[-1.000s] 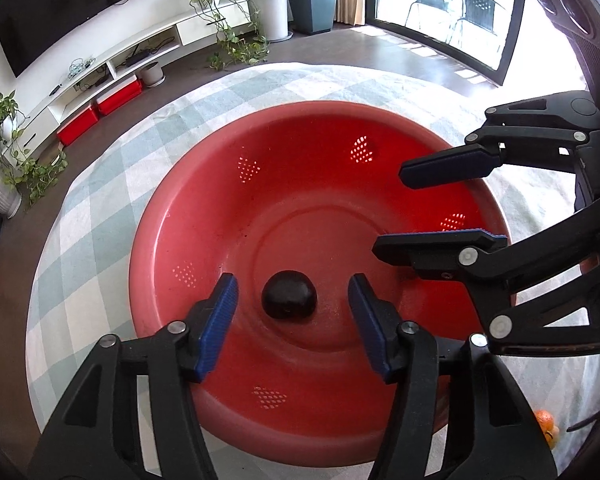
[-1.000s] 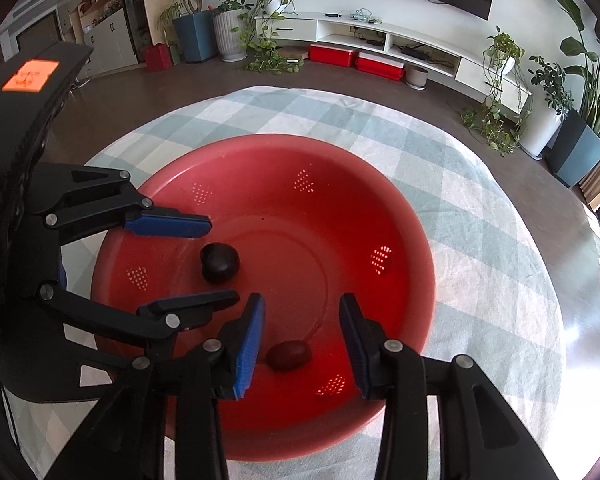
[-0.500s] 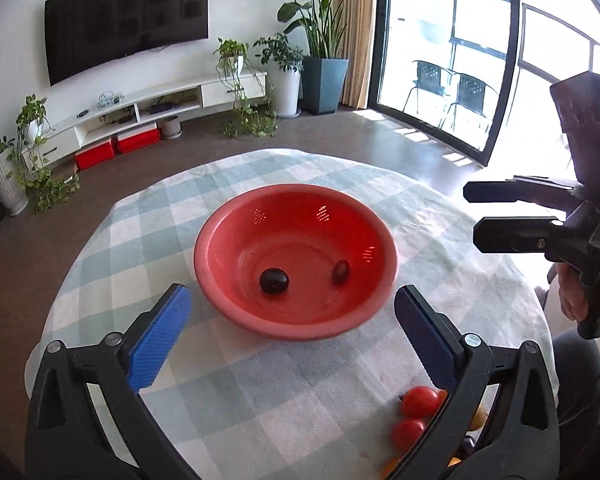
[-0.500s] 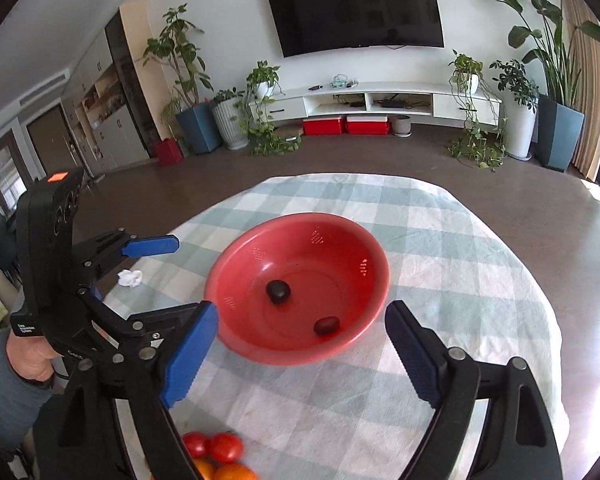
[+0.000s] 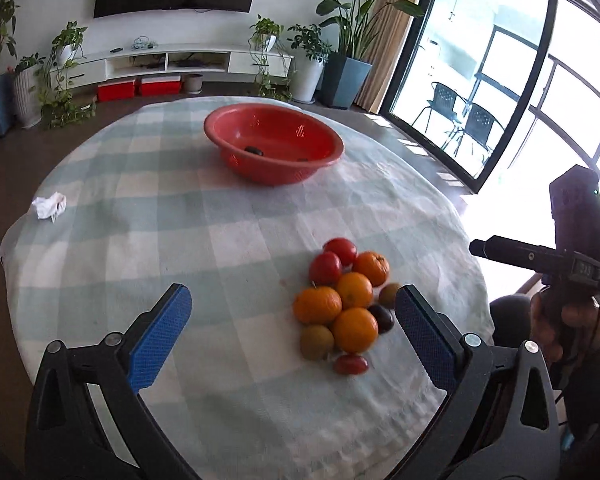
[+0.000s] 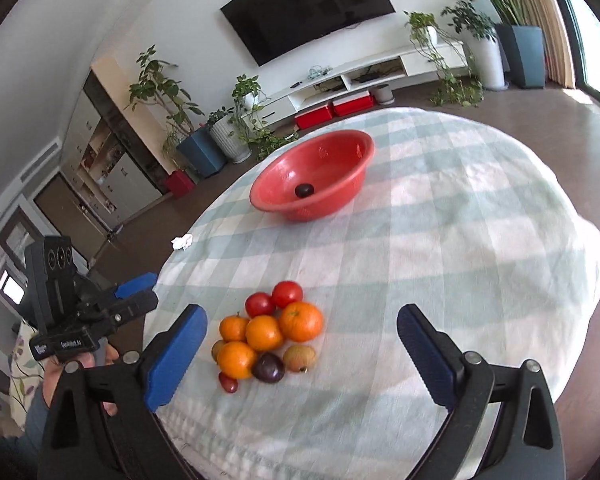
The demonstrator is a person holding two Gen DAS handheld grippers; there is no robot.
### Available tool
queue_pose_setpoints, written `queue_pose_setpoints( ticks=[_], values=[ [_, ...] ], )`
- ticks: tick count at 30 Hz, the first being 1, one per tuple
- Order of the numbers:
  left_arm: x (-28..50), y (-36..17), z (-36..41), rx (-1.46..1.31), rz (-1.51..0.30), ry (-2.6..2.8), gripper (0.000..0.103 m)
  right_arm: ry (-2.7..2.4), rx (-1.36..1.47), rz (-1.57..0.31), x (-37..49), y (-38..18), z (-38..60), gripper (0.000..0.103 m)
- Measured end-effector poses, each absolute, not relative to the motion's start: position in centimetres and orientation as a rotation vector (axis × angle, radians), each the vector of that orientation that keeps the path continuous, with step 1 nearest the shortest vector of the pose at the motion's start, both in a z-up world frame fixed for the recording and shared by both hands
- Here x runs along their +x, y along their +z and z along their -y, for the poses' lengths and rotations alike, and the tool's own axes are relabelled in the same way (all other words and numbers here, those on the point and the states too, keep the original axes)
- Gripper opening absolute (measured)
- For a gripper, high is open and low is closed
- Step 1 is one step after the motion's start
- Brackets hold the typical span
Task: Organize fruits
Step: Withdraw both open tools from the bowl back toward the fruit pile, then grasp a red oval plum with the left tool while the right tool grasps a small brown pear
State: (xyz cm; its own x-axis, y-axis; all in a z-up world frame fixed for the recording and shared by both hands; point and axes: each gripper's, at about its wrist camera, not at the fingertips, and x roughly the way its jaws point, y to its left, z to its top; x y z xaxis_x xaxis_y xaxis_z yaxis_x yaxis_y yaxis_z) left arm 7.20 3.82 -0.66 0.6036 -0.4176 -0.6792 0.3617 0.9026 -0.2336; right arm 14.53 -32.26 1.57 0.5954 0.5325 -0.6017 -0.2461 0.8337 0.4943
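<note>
A round bench [image 5: 228,240] under a pale blue-and-white checked cloth carries a red bowl [image 5: 274,142] toward its far side and a tight cluster of loose fruit [image 5: 342,304] near the close edge. In the left wrist view the left hand-held gripper [image 5: 294,334] hangs over the near part of the cloth with its blue pads spread wide and nothing between them; the fruit cluster lies just inside its right-hand finger [image 5: 424,336], not touched. The right hand-held gripper [image 6: 302,354] is released too, its jaws opening wider at this moment, and the pile sits on the cloth below the gap between its fingers, with neither pad pressing on any piece. The pile holds four oranges [image 6: 264,332], two red tomatoes [image 6: 286,294] at its far side, two brownish kiwis [image 6: 299,357], a dark plum [image 6: 268,367] and a small red oval fruit [image 6: 228,382] at its near edge (all touching or nearly so). Inside the bowl a dark plum-like fruit [image 6: 304,190] rests on the bottom; the left wrist view shows a second dark piece [image 5: 302,159] near the bowl's near wall, too small to identify. A crumpled white tissue [image 5: 49,207] lies alone at the bench's left edge, well apart from bowl and fruit. Each camera catches the other gripper off the bench's side, gripped by a hand [image 5: 560,320].
</note>
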Motion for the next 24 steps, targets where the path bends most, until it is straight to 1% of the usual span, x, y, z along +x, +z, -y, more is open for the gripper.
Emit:
queue_pose_setpoints(
  ticks=[4,9,11,15,17,20,24],
  values=[
    [4.1,-2.6,-3.0,-0.072,-0.845,-0.474,0.103,0.433,0.316,-0.830,12.1,0.1,31.1,0.097],
    [2.1,-4.0,-0.7,-0.018,-0.850,-0.487,0.102,0.454,0.219,-0.828,10.4,-0.4,29.1,0.093],
    [1.8,-4.1,0.4,0.013,-0.843,-0.495,0.095,0.447,0.199,-0.826,10.1,-0.5,28.6,0.090],
    [1.9,-4.6,1.9,0.034,-0.854,-0.525,0.085,0.438,0.135,-0.820,9.4,-0.6,27.6,0.087],
    [2.3,-5.0,2.2,0.028,-0.869,-0.542,0.075,0.433,0.109,-0.820,9.2,-0.8,27.2,0.083],
    [3.0,-5.6,2.5,0.034,-0.891,-0.552,0.065,0.431,0.103,-0.820,9.0,-0.8,27.1,0.079],
    [3.9,-6.2,2.4,0.032,-0.906,-0.559,0.058,0.416,0.103,-0.818,8.8,-0.8,27.4,0.075]
  ],
)
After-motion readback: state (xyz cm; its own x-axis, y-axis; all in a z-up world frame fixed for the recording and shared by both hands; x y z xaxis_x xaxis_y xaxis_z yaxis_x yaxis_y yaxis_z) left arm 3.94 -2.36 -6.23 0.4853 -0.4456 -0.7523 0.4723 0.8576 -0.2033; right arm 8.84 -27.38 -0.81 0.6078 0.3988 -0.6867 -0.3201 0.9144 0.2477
